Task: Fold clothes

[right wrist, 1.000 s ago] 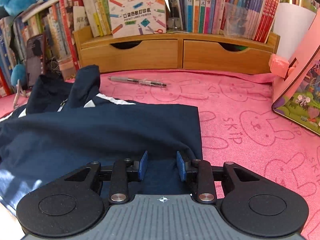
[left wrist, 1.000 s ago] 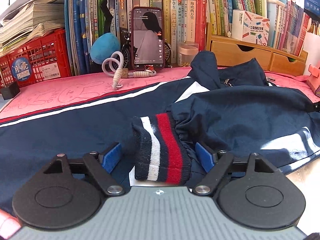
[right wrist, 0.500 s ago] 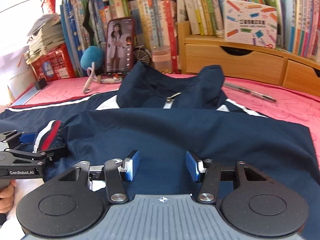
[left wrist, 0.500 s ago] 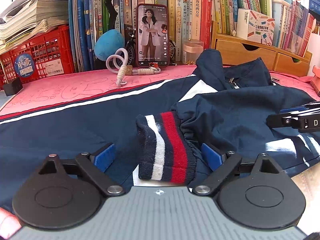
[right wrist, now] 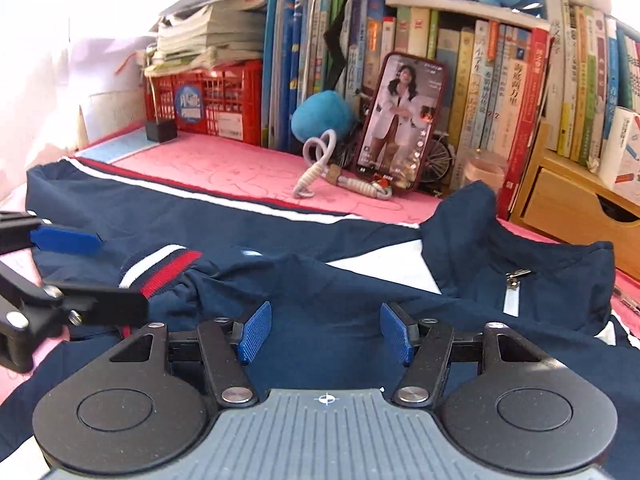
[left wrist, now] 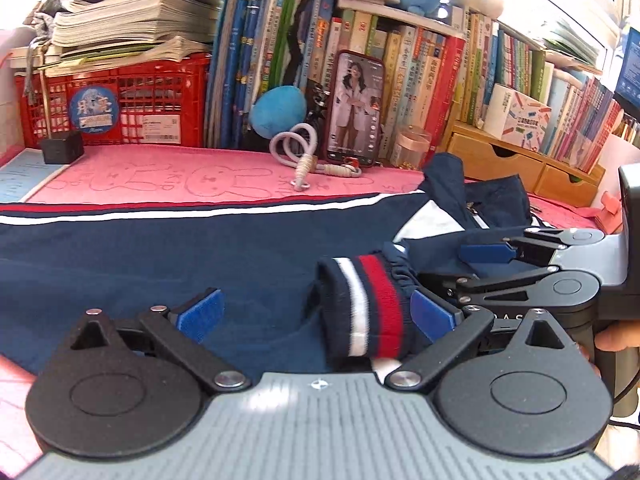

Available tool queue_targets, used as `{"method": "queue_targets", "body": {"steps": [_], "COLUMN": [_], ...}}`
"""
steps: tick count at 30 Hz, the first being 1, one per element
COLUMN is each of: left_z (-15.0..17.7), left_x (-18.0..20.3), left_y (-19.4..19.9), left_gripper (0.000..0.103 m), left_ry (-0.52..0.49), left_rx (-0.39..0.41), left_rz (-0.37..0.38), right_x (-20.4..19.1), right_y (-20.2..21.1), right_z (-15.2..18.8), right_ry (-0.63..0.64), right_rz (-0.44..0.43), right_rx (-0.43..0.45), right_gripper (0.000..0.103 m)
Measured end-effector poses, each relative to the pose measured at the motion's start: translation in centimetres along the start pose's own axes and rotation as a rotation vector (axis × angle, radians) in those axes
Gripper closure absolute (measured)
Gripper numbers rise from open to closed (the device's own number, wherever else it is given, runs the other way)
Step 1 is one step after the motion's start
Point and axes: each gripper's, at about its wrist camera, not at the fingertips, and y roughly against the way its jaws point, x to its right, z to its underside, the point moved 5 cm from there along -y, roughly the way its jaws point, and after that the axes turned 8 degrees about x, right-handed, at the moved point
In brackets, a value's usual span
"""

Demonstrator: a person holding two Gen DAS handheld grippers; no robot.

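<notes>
Swung leftward since a second ago: right tool [right wrist: 324, 336], off the pink mat and pen onto the jacket body, now close beside the left tool [left wrist: 316, 314]; pulled back a little from the striped cuff [left wrist: 368, 306]: left tool

Spread over the pink worktop mat [left wrist: 140, 176], largest of all: navy jacket [right wrist: 360, 280], one sleeve stretched out flat to the left with its red and white piping, collar and zip pull standing up at the right

Packed along the back: row of books, red crate [left wrist: 120, 100] under stacked papers, wooden drawer unit [right wrist: 576, 208]

Propped against the books: phone [left wrist: 356, 108] with lit screen, cord loop lying before it

Left tool: jaws just opened further, now wide apart, cuff lying between them, touching the right pad, clear of the left pad

Right tool: jaws just opened further, standing apart over flat navy cloth, pressing nothing

Resting on top of the navy cloth: cuff, folded inward
</notes>
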Motion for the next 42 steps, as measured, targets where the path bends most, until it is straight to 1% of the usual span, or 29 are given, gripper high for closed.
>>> {"method": "queue_targets", "body": {"steps": [2, 3, 4, 5, 6, 8, 9, 13, 14, 15, 18, 22, 24, 25, 26, 27, 28, 29, 31, 32, 34, 35, 37, 39, 41, 42], "left_z": [0.3, 0.5, 0.7, 0.8, 0.9, 1.1, 1.2, 1.3, 1.2, 1.1, 0.7, 0.3, 0.4, 0.3, 0.2, 0.1, -0.2, -0.4, -1.0, -1.4, -2.4, -3.2, -4.9, -6.6, -8.0, -8.4], "left_x": [-1.6, -2.3, -3.0, -3.7, -4.6, -6.7, -8.0, -13.6, -14.8, -16.1, -19.6, -23.5, -25.0, -25.6, -26.2, -26.6, -26.7, -26.9, -26.7, -26.3, -24.8, -23.4, -20.0, -15.6, -10.3, -7.2], "left_y": [0.2, 0.3, 0.5, 0.9, 1.3, 2.3, 2.7, 4.2, 4.5, 4.8, 5.3, 3.9, 2.7, 2.3, 2.0, 1.8, 1.5, 1.2, 0.8, 0.9, 1.4, 1.8, 2.7, 3.7, 4.7, 5.1], "left_gripper": [0.001, 0.001, 0.001, 0.001, 0.001, 0.001, 0.001, 0.002, 0.002, 0.002, 0.002, 0.003, 0.004, 0.008, 0.009, 0.019, 0.047, 0.059, 0.093, 0.098, 0.099, 0.099, 0.099, 0.099, 0.099, 0.099], "left_ry": [0.011, 0.018, 0.022, 0.023, 0.030, 0.058, 0.082, 0.234, 0.265, 0.290, 0.335, 0.372, 0.387, 0.406, 0.422, 0.431, 0.430, 0.429, 0.417, 0.405, 0.359, 0.313, 0.212, 0.107, -0.005, -0.065], "left_rx": [-0.012, -0.018, -0.020, -0.017, -0.012, -0.002, 0.003, 0.026, 0.036, 0.048, 0.080, 0.056, 0.045, 0.050, 0.063, 0.072, 0.077, 0.081, 0.097, 0.115, 0.165, 0.205, 0.280, 0.361, 0.433, 0.463], "left_rz": [-0.047, -0.064, -0.085, -0.111, -0.136, -0.182, -0.205, -0.310, -0.338, -0.370, -0.468, -0.586, -0.614, -0.614, -0.614, -0.616, -0.622, -0.628, -0.641, -0.642, -0.639, -0.630, -0.589, -0.514, -0.408, -0.347], "right_x": [-0.2, -0.1, 0.4, 0.9, 1.4, 2.4, 2.5, 0.4, -0.2, -1.0, -1.8, -0.5, -0.3, -0.4, -0.5, -0.6, -0.6, -0.4, -0.1, 0.0, 0.1, 0.2, 1.2, 2.7, 4.5, 5.6], "right_y": [-0.9, -1.4, -2.0, -2.2, -2.2, -2.3, -1.5, 1.4, 1.6, 1.3, 0.3, 0.0, 0.0, 0.0, -0.1, -0.2, -0.3, -0.3, -0.4, -0.4, -0.2, 0.0, 0.8, 2.2, 4.0, 5.2], "right_z": [0.1, 0.0, -0.2, -0.4, -0.5, -0.8, -0.9, -0.7, -0.5, -0.2, 0.6, 1.0, 1.0, 1.1, 1.1, 1.1, 1.2, 1.2, 1.3, 1.3, 1.3, 1.2, 1.2, 1.0, 0.9, 0.9], "right_ry": [0.003, 0.009, 0.000, -0.025, -0.054, -0.113, -0.125, -0.114, -0.095, -0.054, 0.003, -0.112, -0.121, -0.112, -0.103, -0.094, -0.095, -0.105, -0.123, -0.122, -0.124, -0.132, -0.178, -0.241, -0.294, -0.318], "right_rz": [0.034, 0.062, 0.087, 0.104, 0.118, 0.148, 0.147, 0.054, 0.035, 0.026, 0.042, 0.011, 0.011, 0.021, 0.034, 0.046, 0.052, 0.052, 0.050, 0.052, 0.062, 0.067, 0.067, 0.063, 0.065, 0.080], "right_rx": [0.039, 0.047, 0.046, 0.041, 0.037, 0.028, 0.046, 0.104, 0.100, 0.076, 0.050, 0.035, 0.034, 0.030, 0.026, 0.023, 0.019, 0.017, 0.014, 0.015, 0.024, 0.030, 0.046, 0.070, 0.099, 0.119], "right_gripper": [0.040, 0.032, 0.021, 0.019, 0.020, 0.028, 0.031, 0.031, 0.031, 0.031, 0.030, 0.022, 0.020, 0.018, 0.016, 0.013, 0.010, 0.009, 0.006, 0.006, 0.007, 0.007, 0.008, 0.008, 0.008, 0.008]}}
